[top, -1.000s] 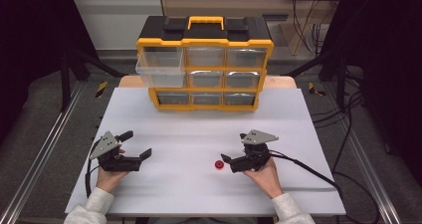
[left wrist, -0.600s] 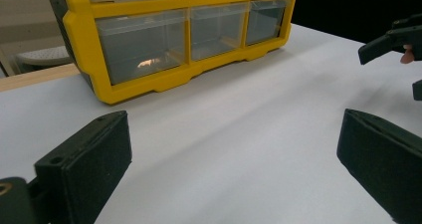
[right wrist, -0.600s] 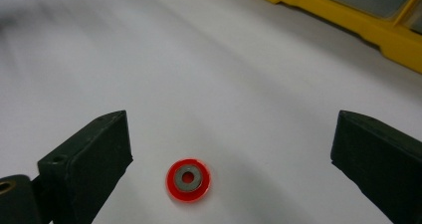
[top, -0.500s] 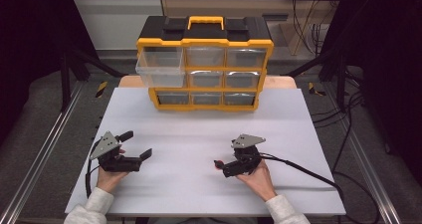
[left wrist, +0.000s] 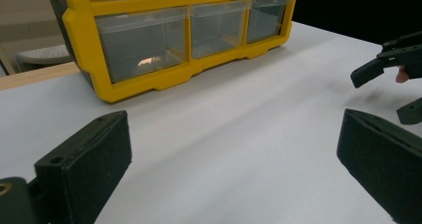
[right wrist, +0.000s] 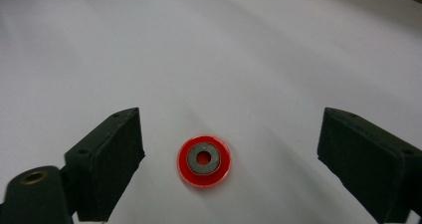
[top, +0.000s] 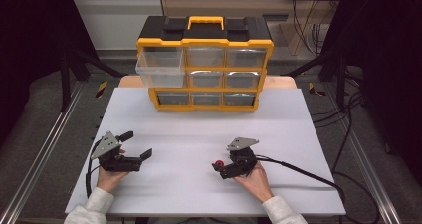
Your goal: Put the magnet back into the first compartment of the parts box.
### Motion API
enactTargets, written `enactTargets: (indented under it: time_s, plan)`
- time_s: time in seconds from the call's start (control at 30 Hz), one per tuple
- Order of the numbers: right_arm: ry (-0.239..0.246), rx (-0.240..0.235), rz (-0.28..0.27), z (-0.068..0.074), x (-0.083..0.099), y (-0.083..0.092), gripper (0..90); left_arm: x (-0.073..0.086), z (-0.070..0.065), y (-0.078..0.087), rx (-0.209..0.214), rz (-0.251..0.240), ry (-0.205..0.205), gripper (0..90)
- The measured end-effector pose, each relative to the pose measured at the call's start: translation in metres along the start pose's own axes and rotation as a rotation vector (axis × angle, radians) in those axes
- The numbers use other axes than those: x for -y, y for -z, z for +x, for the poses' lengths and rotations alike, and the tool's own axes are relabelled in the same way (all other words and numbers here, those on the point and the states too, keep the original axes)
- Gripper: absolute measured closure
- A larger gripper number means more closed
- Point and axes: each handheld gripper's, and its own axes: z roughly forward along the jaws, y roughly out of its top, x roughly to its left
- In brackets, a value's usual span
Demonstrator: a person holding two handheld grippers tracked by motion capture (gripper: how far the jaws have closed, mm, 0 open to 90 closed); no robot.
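Note:
A small red ring [right wrist: 204, 162] with a grey centre lies flat on the white table [top: 199, 134]. My right gripper [right wrist: 231, 134] is open, with one jaw on each side of the ring and neither touching it. In the high view the red ring [top: 218, 164] sits at the tips of the right gripper [top: 220, 168], front right of centre. My left gripper [top: 139, 145] rests near the table's front left, open and holding nothing. In its own view the left gripper [left wrist: 234, 139] faces the drawer cabinet [left wrist: 174, 35], and the right gripper [left wrist: 393, 59] shows at the far right.
A yellow and black drawer cabinet [top: 205, 64] with clear drawers stands at the back of the table. Its top-left drawer [top: 160, 67] is pulled out. A black cable [top: 298, 171] trails right from the right gripper.
My right gripper has moved left over the table, so the red ring now lies between its open jaws. The left gripper has stayed still.

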Motion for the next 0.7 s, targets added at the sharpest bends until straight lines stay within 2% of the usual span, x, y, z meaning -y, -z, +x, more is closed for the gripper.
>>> enactTargets:
  time_s: [0.3,0.7]
  plan:
    - [0.005,-0.026,0.03,0.0005,0.0015,-0.0027,23.6,-0.0002,0.0008,0.0007,-0.003,-0.004,0.002,0.3]
    - [0.046,-0.054,0.06,0.0035,0.0032,-0.0035,42.9,0.0,0.0004,0.0001,-0.004,0.001,0.001,0.3]
